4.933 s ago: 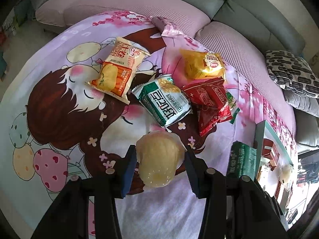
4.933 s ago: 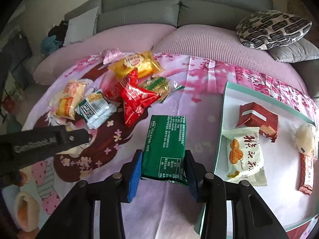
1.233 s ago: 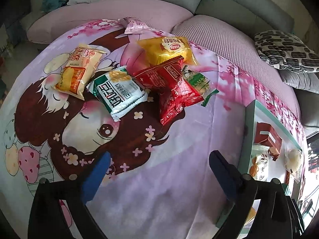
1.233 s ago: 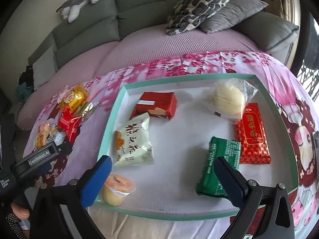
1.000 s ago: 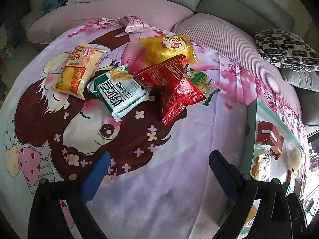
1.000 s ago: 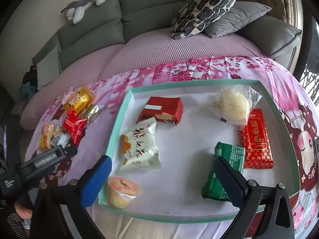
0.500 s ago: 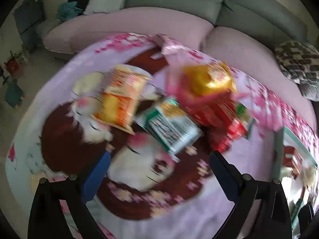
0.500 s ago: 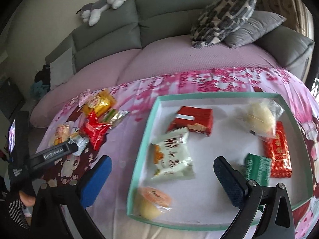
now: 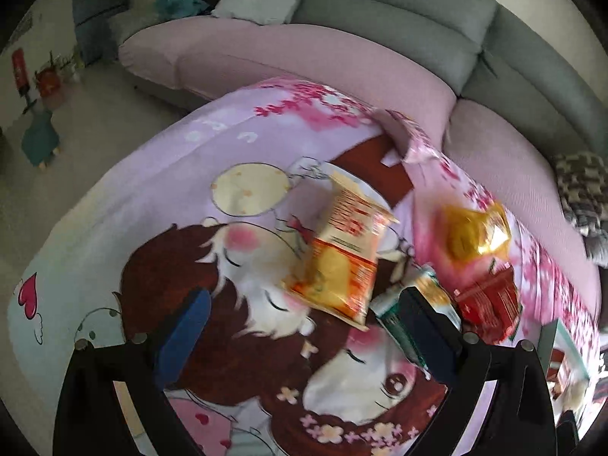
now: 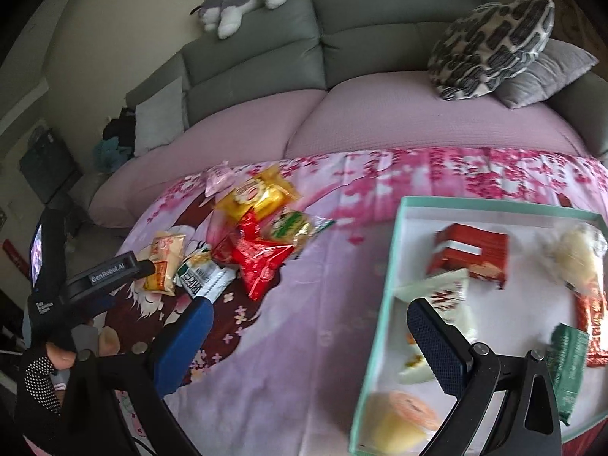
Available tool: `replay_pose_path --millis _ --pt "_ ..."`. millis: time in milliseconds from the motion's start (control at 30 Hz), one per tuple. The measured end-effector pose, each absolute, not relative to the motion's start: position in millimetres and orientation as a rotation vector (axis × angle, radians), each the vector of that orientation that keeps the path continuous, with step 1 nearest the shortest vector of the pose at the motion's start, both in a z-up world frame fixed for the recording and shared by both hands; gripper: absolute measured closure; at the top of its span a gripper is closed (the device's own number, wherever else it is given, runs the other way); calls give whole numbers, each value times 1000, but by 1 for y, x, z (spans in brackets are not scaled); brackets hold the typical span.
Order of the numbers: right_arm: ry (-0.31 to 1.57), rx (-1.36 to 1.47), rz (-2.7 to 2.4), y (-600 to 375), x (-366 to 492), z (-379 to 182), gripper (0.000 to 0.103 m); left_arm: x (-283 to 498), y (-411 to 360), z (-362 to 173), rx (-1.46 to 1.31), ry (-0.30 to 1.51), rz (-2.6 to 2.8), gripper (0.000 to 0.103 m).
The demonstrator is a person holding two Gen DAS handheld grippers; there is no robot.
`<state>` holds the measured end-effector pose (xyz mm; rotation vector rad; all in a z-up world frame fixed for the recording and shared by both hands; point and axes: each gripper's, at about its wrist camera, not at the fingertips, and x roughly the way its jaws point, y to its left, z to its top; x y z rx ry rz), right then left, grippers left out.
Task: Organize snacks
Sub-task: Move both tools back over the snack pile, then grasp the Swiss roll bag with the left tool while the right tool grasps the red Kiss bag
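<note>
Overhead, both grippers' fingers [image 9: 182, 336] [image 10: 433, 345] wide apart, empty.

On the cartoon-printed table, a loose cluster of snacks lies flat: an orange packet [image 9: 344, 262] at the left, a green-and-white packet [image 10: 203, 275] just beside it, crumpled red bags [image 10: 260, 262] touching a yellow bag [image 10: 256, 193], a small green-and-yellow packet [image 10: 292, 226] and a pink packet [image 10: 218, 180] at the far edge. Well apart to the right, the mint-rimmed tray [image 10: 387, 266] holds a red box [image 10: 471, 256], a white packet [image 10: 446, 306], a jelly cup [image 10: 399, 420], a clear-wrapped pale bun [image 10: 577, 256], a red bar [image 10: 592, 326] and a green pack [image 10: 566, 364], all lying separately on its white floor.
</note>
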<state>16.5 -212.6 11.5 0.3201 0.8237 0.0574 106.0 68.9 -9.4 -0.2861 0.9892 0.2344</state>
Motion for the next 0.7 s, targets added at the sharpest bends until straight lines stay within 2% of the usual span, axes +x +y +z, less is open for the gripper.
replay_pose_path --millis 367,700 --pt "872 236 162 -177 62 12 1 127 89 -11 -273 1010 199 3" --pt "965 -19 227 -138 115 3 29 163 68 -16 -161 1071 129 5"
